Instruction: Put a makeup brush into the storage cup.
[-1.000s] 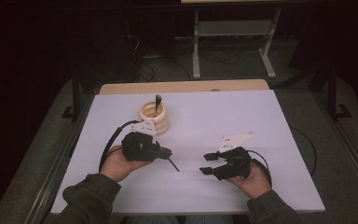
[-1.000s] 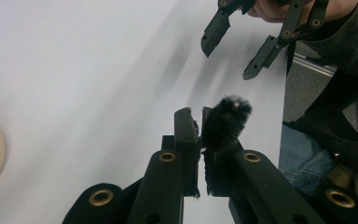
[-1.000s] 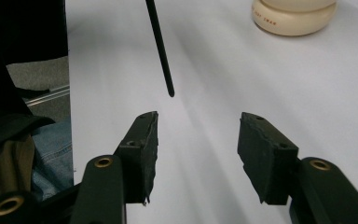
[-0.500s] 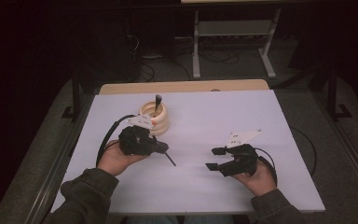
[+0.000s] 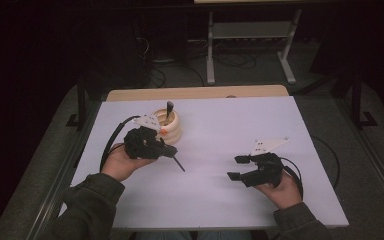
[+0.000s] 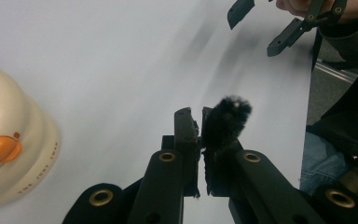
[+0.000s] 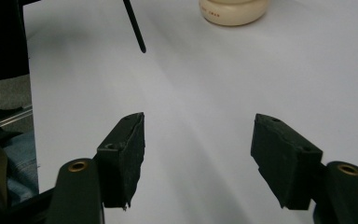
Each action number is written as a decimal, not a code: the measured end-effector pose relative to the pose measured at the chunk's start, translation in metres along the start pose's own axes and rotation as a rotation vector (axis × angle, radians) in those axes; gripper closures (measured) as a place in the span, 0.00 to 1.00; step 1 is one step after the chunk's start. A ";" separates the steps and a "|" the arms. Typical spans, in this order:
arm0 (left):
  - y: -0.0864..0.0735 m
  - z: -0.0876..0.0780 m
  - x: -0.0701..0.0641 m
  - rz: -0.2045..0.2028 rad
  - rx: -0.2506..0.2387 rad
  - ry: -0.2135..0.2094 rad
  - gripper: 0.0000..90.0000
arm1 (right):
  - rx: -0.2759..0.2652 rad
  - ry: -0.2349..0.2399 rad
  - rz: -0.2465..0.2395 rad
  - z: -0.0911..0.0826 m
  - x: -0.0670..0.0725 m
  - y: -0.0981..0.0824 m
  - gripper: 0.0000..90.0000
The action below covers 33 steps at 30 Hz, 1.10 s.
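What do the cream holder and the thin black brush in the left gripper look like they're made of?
Cream holder: probably glazed ceramic or glossy plastic, with smooth, softly shiny stacked rings and an orange dot.
Brush: a fuzzy, matte black tuft of bristles on a thin black handle, clamped in the left gripper; handle material unclear.

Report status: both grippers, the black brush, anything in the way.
Left gripper shut on black brush, held above white table beside cream pot. Right gripper jaws just been opening, nothing between. Table between them bare.
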<state>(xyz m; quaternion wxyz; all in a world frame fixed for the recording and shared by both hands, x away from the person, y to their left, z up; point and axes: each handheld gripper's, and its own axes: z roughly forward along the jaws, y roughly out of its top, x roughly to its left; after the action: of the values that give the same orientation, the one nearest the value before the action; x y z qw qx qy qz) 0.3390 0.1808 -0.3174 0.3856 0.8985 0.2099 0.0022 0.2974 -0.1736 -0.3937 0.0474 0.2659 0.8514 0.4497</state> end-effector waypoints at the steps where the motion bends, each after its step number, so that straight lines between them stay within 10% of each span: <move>1: 0.001 0.000 0.000 -0.010 0.002 -0.001 0.94 | -0.006 -0.004 0.004 0.000 -0.001 0.000 0.36; 33: 0.040 -0.046 0.037 -0.052 0.005 0.038 0.95 | -0.019 -0.050 0.027 -0.009 -0.009 -0.004 0.30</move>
<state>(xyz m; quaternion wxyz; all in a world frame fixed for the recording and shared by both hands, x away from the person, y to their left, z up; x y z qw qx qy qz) 0.3795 0.2024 -0.2629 0.3790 0.8936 0.2403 0.0088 0.3002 -0.1869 -0.3931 0.0651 0.2880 0.8419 0.4516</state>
